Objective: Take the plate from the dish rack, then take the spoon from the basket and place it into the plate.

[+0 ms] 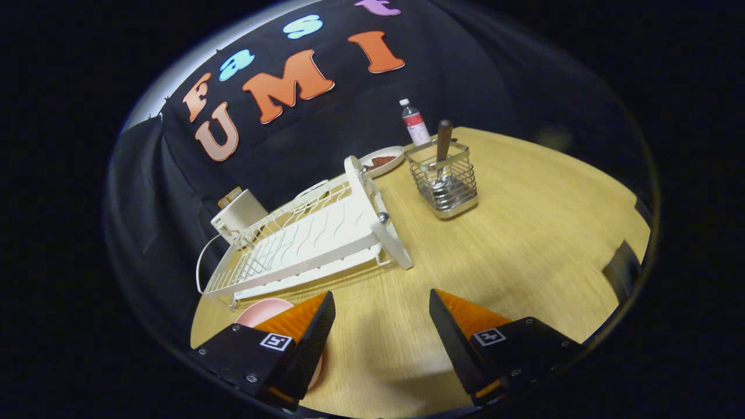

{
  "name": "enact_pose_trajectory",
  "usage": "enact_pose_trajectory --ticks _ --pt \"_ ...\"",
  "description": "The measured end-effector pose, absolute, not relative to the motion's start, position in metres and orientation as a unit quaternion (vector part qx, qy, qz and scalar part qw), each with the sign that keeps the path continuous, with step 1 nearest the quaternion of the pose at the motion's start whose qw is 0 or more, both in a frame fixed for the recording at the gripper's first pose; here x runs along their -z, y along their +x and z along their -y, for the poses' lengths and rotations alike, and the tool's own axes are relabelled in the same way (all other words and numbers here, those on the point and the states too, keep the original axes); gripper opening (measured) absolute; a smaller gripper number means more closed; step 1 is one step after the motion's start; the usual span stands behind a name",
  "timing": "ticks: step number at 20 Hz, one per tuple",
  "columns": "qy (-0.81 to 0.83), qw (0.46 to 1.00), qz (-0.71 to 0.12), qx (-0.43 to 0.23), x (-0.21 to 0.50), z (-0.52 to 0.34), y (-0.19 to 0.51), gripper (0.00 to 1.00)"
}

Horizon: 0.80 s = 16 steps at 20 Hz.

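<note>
A pink plate (pixel 263 311) lies flat on the wooden table (pixel 524 233), partly hidden under my left finger, just in front of the white dish rack (pixel 308 238). The rack stands with no dishes in it, ahead and to the left of my fingers. Beyond the fingers to the right stands a wire basket (pixel 445 180) with a spoon (pixel 442 157) upright in it, its dark handle sticking out above the rim. My gripper (pixel 381 302) is open above the table, with nothing between its fingers.
A small white dish (pixel 381 160) with something brown on it sits behind the rack's far end. A plastic bottle (pixel 414 122) stands behind the basket. A white box-like object (pixel 236 214) stands at the rack's left rear. A dark object (pixel 621 269) sits at the table's right edge.
</note>
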<state>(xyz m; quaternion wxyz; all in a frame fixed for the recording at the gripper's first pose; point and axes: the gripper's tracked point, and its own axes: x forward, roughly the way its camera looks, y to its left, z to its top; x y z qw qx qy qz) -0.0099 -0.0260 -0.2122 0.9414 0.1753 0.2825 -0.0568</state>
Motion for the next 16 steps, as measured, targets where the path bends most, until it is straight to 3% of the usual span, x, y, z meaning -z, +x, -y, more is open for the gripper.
enact_pose_trajectory --ticks 16 --pt "0.052 0.986 -0.101 0.119 0.139 0.124 0.091 0.98"
